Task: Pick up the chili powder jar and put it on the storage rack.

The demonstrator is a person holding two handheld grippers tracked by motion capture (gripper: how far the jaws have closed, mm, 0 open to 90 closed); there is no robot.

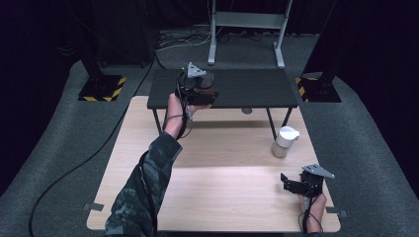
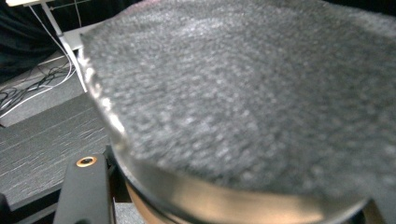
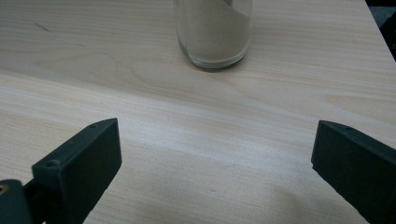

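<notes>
Up in the high view, the left hand-held gripper (image 1: pixel 197 88) is raised at about 11 o'clock over the near edge of the dark shelf (image 1: pixel 247 89) that stands across the far side of the bench (image 1: pixel 212 197). Its jaws are clamped on a round, dark-topped object (image 1: pixel 206 92) with a tan rim, perhaps a lidded jar. At 4 o'clock the right hand-held gripper (image 1: pixel 291 183) rests low on the bench, with a glass jar (image 1: pixel 284 142) of pale powder just beyond it toward 2 o'clock.

From the left gripper view, the held object's (image 2: pixel 243 102) grey, speckled top is close and blurred, a shiny rim curving under it, the dark shelf (image 2: pixel 42 149) at 8 o'clock.

From the right gripper view, the right hand-held gripper (image 3: pixel 212 177) has its jaws wide apart with nothing between them; the glass jar (image 3: pixel 215 32) stands at 12 o'clock.

I judge the step to be carrying the object to or from the shelf. The next move calls for a steady, level carry and a firm grip until it is set down.
</notes>
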